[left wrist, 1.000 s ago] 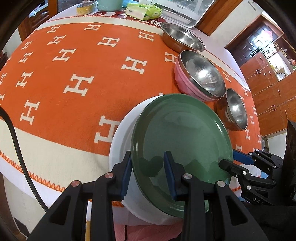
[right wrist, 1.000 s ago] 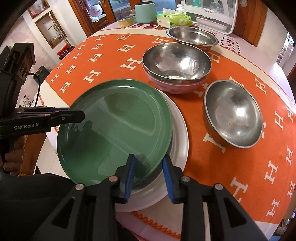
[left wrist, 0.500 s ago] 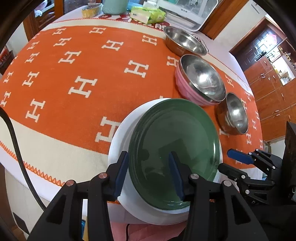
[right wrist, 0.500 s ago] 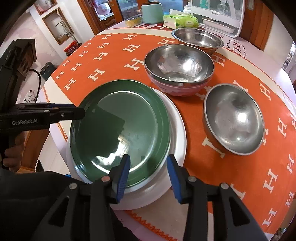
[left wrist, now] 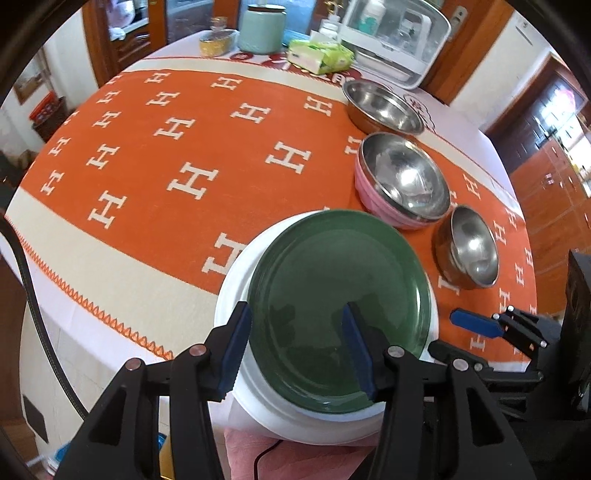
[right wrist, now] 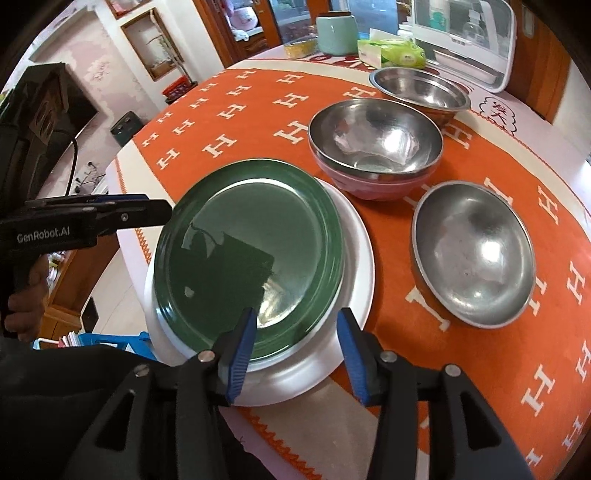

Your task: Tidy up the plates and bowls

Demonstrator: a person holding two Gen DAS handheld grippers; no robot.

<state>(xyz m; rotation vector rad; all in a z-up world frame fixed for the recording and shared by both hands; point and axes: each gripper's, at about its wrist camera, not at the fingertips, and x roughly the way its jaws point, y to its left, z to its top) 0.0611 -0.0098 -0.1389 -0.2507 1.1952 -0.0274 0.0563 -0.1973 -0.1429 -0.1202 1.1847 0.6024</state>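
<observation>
A green plate [left wrist: 340,306] [right wrist: 251,258] lies flat on a larger white plate [left wrist: 236,295] [right wrist: 356,258] at the table's near edge. My left gripper [left wrist: 297,332] hovers over the green plate's near rim; its jaws are opening and its pads are clear of the plate. My right gripper [right wrist: 295,332] stands over the other side of the rim, also opening and gripping nothing. Each gripper shows in the other's view: the right gripper [left wrist: 476,326], the left gripper [right wrist: 110,214]. Behind the plates a steel bowl [left wrist: 402,181] [right wrist: 373,140] sits nested in a pink bowl [left wrist: 369,201] [right wrist: 365,184].
A small steel bowl [left wrist: 469,247] [right wrist: 472,258] stands right of the plates, another steel bowl [left wrist: 384,107] [right wrist: 421,92] further back. An orange cloth [left wrist: 177,147] covers the table. At the far edge are a teal jar [left wrist: 262,27], a tissue pack [left wrist: 319,57] and a white box [left wrist: 395,33].
The green plate, earlier tilted and gripped at its rim by both grippers, now rests flat on the white plate. Both pairs of jaws have widened off it, and the left gripper has drawn back and up.
</observation>
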